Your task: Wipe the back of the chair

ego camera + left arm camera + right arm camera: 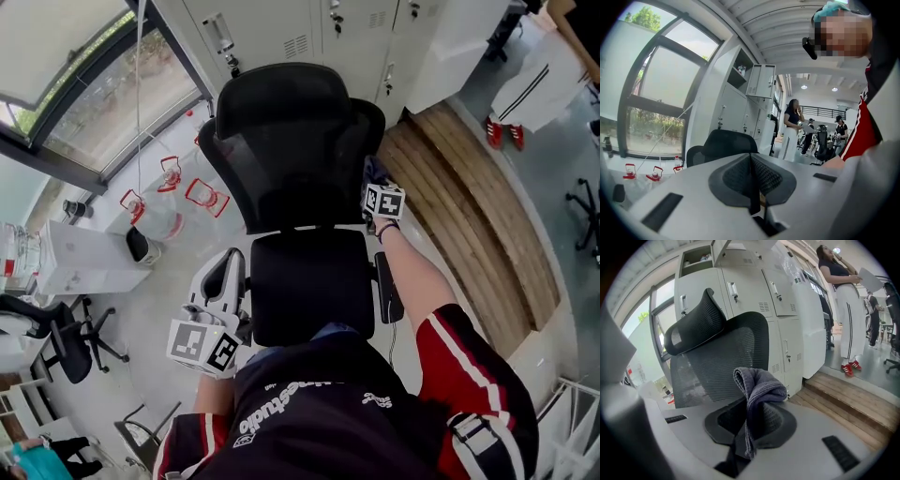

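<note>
A black mesh office chair (295,150) stands in front of me, its backrest (724,364) and headrest (696,326) filling the right gripper view. My right gripper (378,184) is at the backrest's right edge, shut on a grey cloth (757,394) that hangs folded from its jaws, just short of the mesh. My left gripper (221,298) sits low at the seat's left side, beside the left armrest, jaws closed together with nothing held; its view shows the chair top (726,143) further off.
White lockers (356,33) stand behind the chair. A wooden step (478,206) runs along the right. Red-capped bottles (173,192) sit on the floor at the left by the window. Another chair (66,337) stands lower left. A person in white trousers (846,296) stands on the right.
</note>
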Action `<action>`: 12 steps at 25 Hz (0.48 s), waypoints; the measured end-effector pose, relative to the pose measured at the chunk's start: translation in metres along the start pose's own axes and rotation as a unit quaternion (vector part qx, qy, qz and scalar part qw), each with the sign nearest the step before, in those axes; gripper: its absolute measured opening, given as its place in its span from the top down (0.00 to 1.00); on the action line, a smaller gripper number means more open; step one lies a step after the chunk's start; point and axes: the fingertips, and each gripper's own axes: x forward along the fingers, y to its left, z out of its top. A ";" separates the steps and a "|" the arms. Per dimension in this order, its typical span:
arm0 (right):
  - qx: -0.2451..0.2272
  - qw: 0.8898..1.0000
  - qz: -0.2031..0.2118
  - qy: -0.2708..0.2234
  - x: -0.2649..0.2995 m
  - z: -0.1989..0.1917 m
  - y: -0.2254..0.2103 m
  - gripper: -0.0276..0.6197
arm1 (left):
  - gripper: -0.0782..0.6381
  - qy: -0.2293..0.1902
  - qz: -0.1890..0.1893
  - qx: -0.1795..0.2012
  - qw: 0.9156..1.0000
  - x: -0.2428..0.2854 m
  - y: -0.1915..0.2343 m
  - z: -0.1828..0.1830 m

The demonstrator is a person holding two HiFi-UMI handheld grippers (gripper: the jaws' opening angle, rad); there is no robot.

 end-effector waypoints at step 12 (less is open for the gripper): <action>-0.017 1.000 0.014 0.006 0.023 -0.005 0.061 0.86 | 0.86 0.000 0.025 -0.009 1.000 -0.037 0.045 -0.004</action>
